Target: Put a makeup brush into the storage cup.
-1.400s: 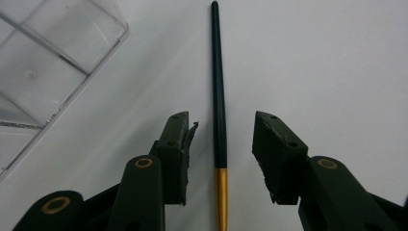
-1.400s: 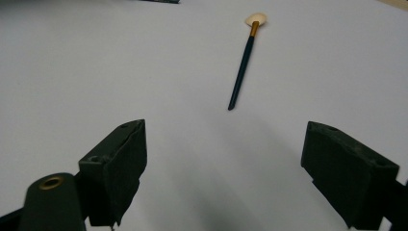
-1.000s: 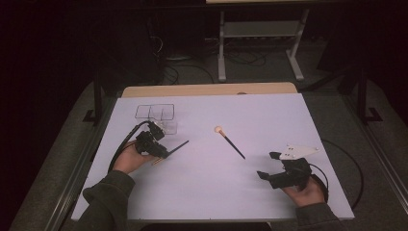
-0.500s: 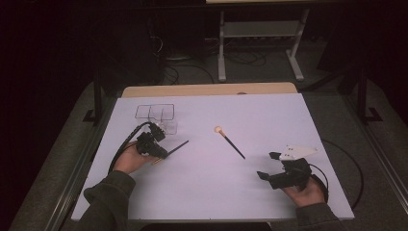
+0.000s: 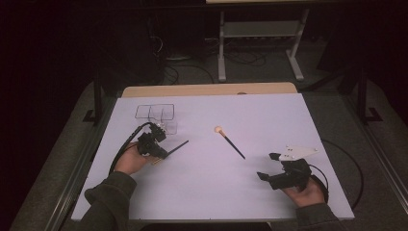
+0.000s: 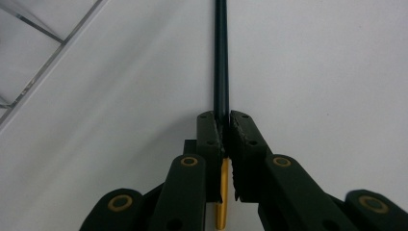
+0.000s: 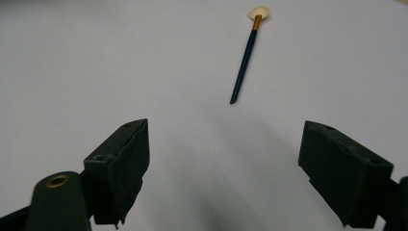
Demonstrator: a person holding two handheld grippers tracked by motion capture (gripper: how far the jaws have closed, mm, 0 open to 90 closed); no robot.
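Item: left gripper [image 5: 161, 147] — jaws clenched on a dark brush [image 6: 221, 62]. Seen from the left gripper view, the handle runs straight ahead out of the pinch, in line with the jaws; a gold-coloured ferrule end shows below and behind the pads. In the high view the free end of the handle points away from the claw toward the table's middle, low over the white table [image 5: 202, 192].

Item: clear divided tray [image 5: 155, 112] — just beyond the left gripper, slightly to its outer side; its edge shows at the upper left of the left gripper view. Judged the likely place for the held brush, being the nearest container to this claw.

Item: right gripper [image 5: 269, 168] — jaws released, spread wide, nothing between them.

Item: second brush [image 7: 244, 60] — lying flat on the table, well ahead of the right gripper and a little to the right of its centre line. Pale fan tip at the far end, dark handle tail pointing back toward the claw; long axis nearly along the jaws' line of sight. The right gripper faces it, though the left lies about as near.
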